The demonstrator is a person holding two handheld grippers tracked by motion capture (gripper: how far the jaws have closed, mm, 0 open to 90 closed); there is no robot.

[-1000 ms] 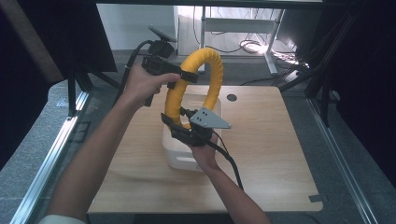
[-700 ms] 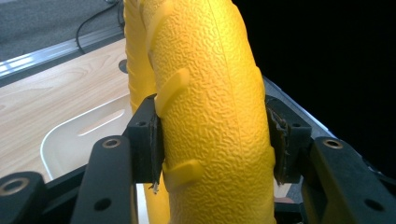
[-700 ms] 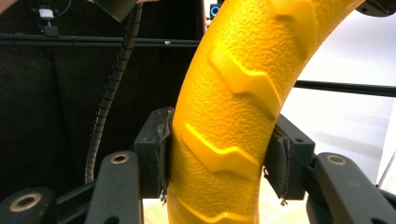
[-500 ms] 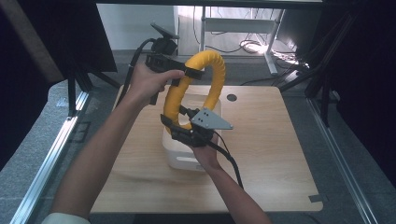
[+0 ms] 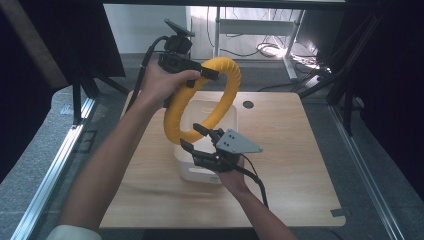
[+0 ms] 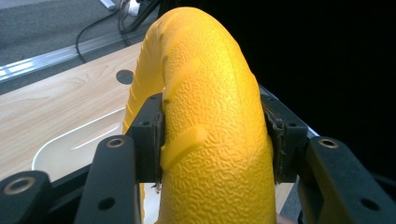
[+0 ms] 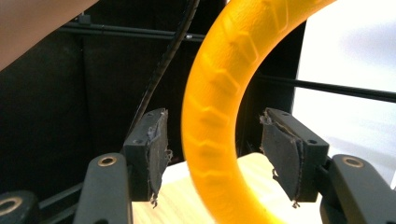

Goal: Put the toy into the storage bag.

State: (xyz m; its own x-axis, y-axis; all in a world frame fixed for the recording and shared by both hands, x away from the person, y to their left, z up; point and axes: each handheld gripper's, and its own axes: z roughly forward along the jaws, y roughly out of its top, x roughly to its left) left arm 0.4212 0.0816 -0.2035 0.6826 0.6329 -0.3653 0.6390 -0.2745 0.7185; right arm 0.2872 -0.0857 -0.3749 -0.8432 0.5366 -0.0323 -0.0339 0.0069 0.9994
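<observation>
Worktop (image 5: pixel 300 165): pale wood, round cable hole (image 5: pixel 248 104) near far edge, grey floor and metal rails around, dark curtains at both sides. White bin (image 5: pixel 200 172) at centre. Yellow ring (image 5: pixel 220 97) held upright above bin. Left gripper (image 5: pixel 192 75): fingers (image 6: pixel 149 135) clenched on ring's top. Right gripper (image 5: pixel 197 140): fingers (image 7: pixel 156 149) released, set either side of ring's lower arc, not touching.

a light wooden tabletop (image 5: pixel 300 150) with a round dark hole (image 5: pixel 248 104) near its far edge carries a white rectangular bin (image 5: pixel 200 170) around its middle.
</observation>
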